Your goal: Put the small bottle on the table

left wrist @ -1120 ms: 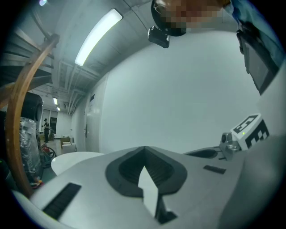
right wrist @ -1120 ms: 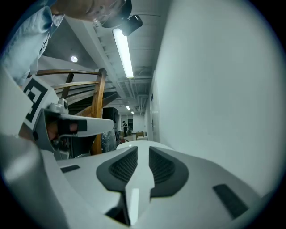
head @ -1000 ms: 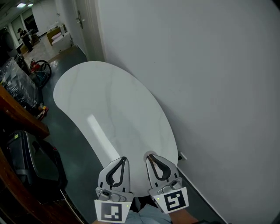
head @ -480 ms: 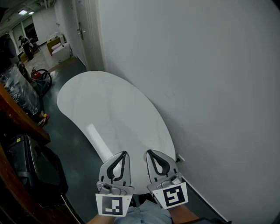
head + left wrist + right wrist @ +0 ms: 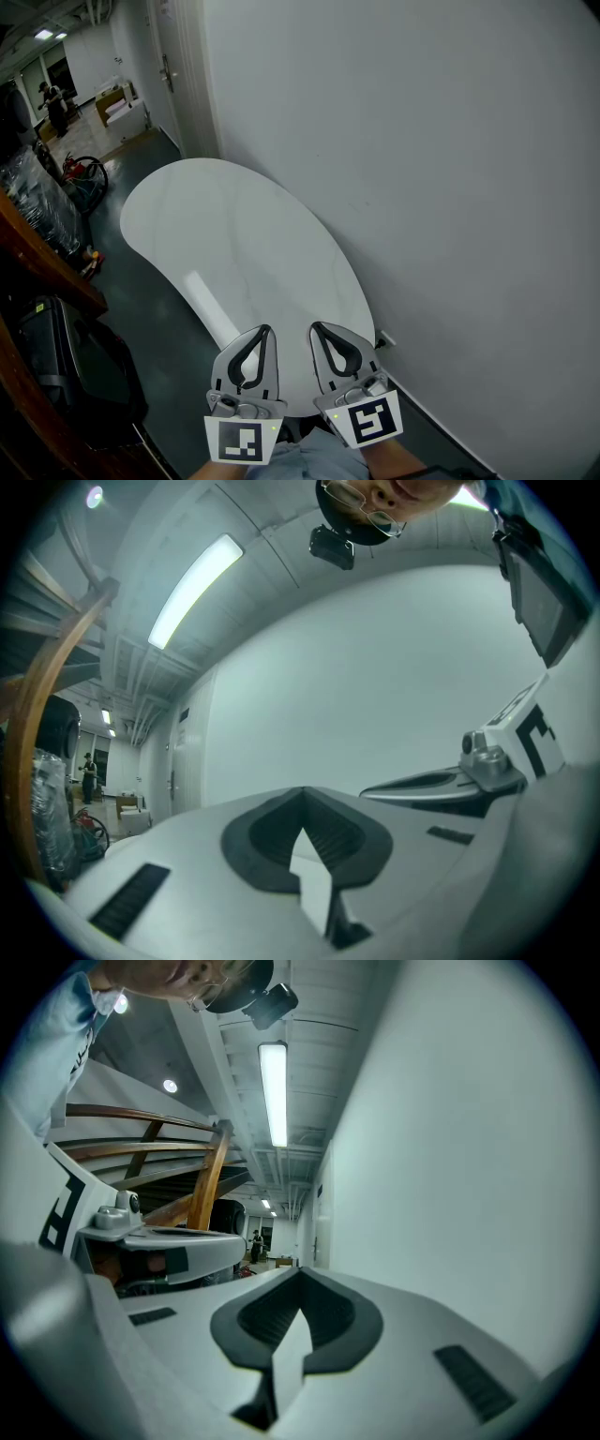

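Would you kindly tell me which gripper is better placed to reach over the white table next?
Left, marginally. The left gripper and right gripper are both shut, empty, side by side at the table's near end; most of the top stretches forward-left, while the right is nearer the wall.

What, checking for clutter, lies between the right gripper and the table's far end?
Nothing: in the head view the table is bare beyond the right gripper.

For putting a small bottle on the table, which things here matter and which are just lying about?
Job:
table
left gripper, shut, empty
right gripper, shut, empty
(no bottle shows in any view)

Lying about:
black case on the floor
wooden rail
door
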A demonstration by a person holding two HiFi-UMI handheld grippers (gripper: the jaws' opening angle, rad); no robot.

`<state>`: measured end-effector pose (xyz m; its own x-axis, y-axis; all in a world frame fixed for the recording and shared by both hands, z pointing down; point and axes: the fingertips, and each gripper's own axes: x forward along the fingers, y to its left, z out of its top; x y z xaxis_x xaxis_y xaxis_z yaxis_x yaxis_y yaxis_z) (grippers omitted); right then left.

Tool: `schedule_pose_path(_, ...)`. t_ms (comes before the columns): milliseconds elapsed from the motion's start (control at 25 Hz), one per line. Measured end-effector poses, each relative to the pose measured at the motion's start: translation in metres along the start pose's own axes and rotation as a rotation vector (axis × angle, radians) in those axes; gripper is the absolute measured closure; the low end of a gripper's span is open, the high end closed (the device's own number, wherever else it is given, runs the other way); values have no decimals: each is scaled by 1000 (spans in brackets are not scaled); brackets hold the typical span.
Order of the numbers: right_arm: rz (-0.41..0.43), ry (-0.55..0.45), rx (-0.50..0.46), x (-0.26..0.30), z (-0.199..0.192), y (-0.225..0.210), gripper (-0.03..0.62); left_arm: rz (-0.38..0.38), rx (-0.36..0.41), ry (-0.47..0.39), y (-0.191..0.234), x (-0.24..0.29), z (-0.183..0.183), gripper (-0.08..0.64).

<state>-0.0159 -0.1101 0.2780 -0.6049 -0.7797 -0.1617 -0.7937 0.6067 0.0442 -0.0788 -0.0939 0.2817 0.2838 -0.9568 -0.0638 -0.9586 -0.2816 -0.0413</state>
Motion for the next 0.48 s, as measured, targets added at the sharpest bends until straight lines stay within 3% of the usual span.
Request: schedule_pose_path(480, -5, -7, 4, 5, 1, 4, 592, 2, 9, -9, 6, -2, 3, 560)
